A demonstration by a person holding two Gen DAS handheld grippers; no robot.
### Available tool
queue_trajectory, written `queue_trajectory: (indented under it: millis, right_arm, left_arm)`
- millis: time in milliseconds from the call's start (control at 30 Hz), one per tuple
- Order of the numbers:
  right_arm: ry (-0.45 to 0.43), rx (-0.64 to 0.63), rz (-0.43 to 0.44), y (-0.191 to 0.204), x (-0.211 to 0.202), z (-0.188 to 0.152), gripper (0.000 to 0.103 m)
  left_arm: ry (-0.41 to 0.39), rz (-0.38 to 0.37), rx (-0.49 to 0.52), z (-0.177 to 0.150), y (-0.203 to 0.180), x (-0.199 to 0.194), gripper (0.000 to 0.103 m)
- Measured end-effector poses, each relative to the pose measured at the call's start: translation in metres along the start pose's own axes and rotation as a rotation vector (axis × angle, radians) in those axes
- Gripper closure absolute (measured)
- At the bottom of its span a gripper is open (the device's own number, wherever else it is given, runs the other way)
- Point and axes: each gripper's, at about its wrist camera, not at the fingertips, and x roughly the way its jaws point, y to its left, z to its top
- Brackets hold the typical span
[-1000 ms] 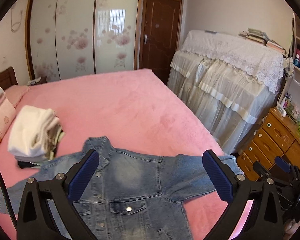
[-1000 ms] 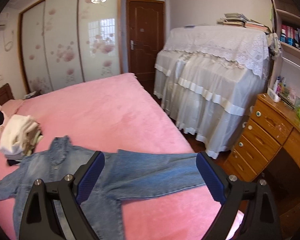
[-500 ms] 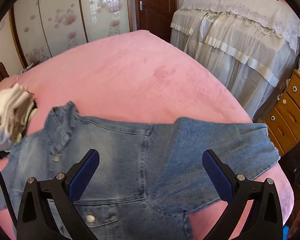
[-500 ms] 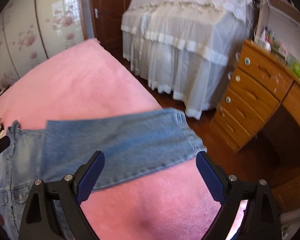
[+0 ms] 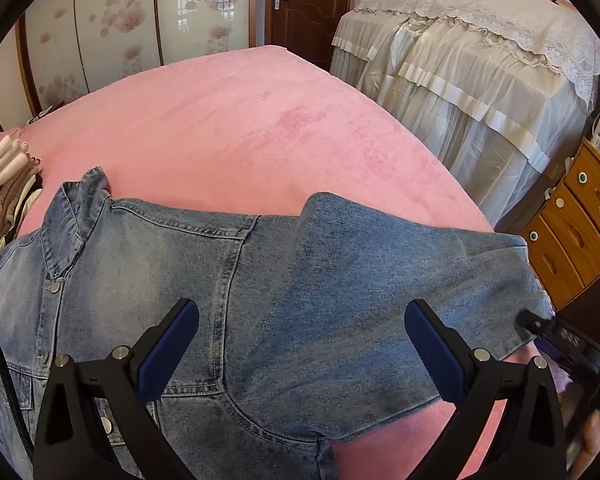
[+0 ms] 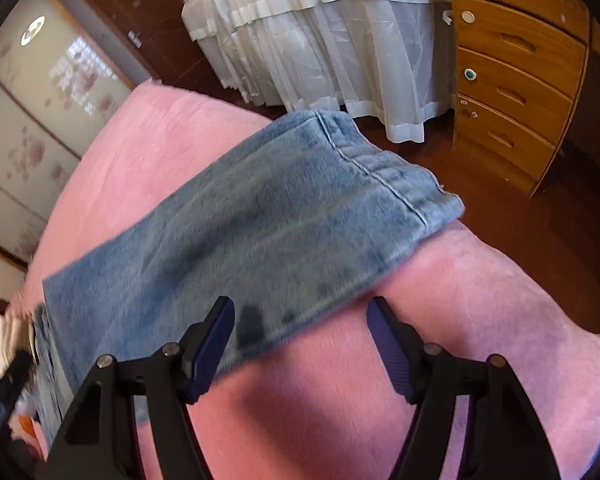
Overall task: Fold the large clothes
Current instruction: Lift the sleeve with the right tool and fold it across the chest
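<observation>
Pink bed [image 5: 228,128] carries the denim jacket [image 5: 148,272], spread flat. Its sleeve [image 6: 260,216] runs lengthwise toward the bed's edge, lower hem between the closing, unclamped jaws of the right hand-held gripper [image 6: 300,344], pitched steeply down. Left hand-held gripper [image 5: 300,348] hovers over the jacket's armpit, jaws apart.

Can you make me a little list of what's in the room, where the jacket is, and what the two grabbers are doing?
place: bedroom
bed: pink cover
jacket: denim, spread flat on the bed, front up
sleeve: stretched toward the bed's edge
clothes pile: folded, beside the collar
left hand-held gripper: open, over the jacket's shoulder, holding nothing
right hand-held gripper: closing, sleeve's lower edge between its jaws, not yet pinched
drawers: wooden, beside the bed
</observation>
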Motion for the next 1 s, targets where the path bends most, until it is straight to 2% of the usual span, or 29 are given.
queue_trajectory:
  millis: [33,67,133,167,200,300,400,467,500,600,733,800,900,1000]
  right_arm:
    - [-0.003,0.006,-0.014,0.002,0.005,0.003,0.038]
    - [-0.011,0.001,-0.033,0.005,0.008,0.005,0.046]
    - [-0.028,0.0,-0.056,0.009,0.012,0.011,0.073]
    - [-0.035,0.001,-0.046,0.011,0.011,0.013,0.094]
    - [-0.037,0.007,-0.027,0.014,0.008,0.015,0.097]
    - [-0.119,-0.058,-0.043,0.035,-0.014,0.019,0.1]
    - [-0.236,-0.2,-0.011,0.081,-0.06,0.008,0.1]
    - [-0.292,-0.285,0.054,0.118,-0.091,-0.002,0.1]
    - [-0.318,-0.345,0.112,0.145,-0.109,-0.011,0.1]
    - [-0.343,-0.487,0.229,0.206,-0.141,-0.039,0.1]
    - [-0.291,-0.679,0.362,0.29,-0.146,-0.095,0.1]
    - [-0.237,-0.77,0.374,0.322,-0.13,-0.128,0.1]
    - [-0.095,-0.88,0.329,0.354,-0.083,-0.178,0.097]
    - [0.034,-0.989,0.185,0.363,-0.027,-0.226,0.092]
  left_arm:
    - [0.001,-0.01,0.004,0.0,0.001,-0.003,0.001]
    - [0.0,-0.012,0.009,0.0,0.001,-0.005,0.001]
    - [-0.01,-0.013,0.027,-0.001,0.002,-0.012,0.0]
    - [-0.017,-0.012,0.036,-0.001,0.004,-0.017,0.0]
    - [-0.024,-0.009,0.047,-0.001,0.005,-0.022,0.001]
    - [-0.018,-0.012,0.075,0.0,0.016,-0.036,0.001]
    - [-0.026,-0.014,0.07,0.001,0.04,-0.056,0.001]
    - [-0.043,-0.012,0.043,0.001,0.063,-0.072,0.001]
    - [-0.051,-0.013,0.025,0.001,0.076,-0.079,0.001]
    - [-0.076,-0.003,-0.049,-0.002,0.121,-0.103,0.001]
    - [-0.118,0.015,-0.166,-0.015,0.189,-0.128,0.001]
    - [-0.117,0.041,-0.208,-0.025,0.218,-0.131,0.001]
    - [-0.056,0.069,-0.264,-0.045,0.261,-0.121,0.001]
    - [0.007,0.065,-0.297,-0.064,0.285,-0.106,0.001]
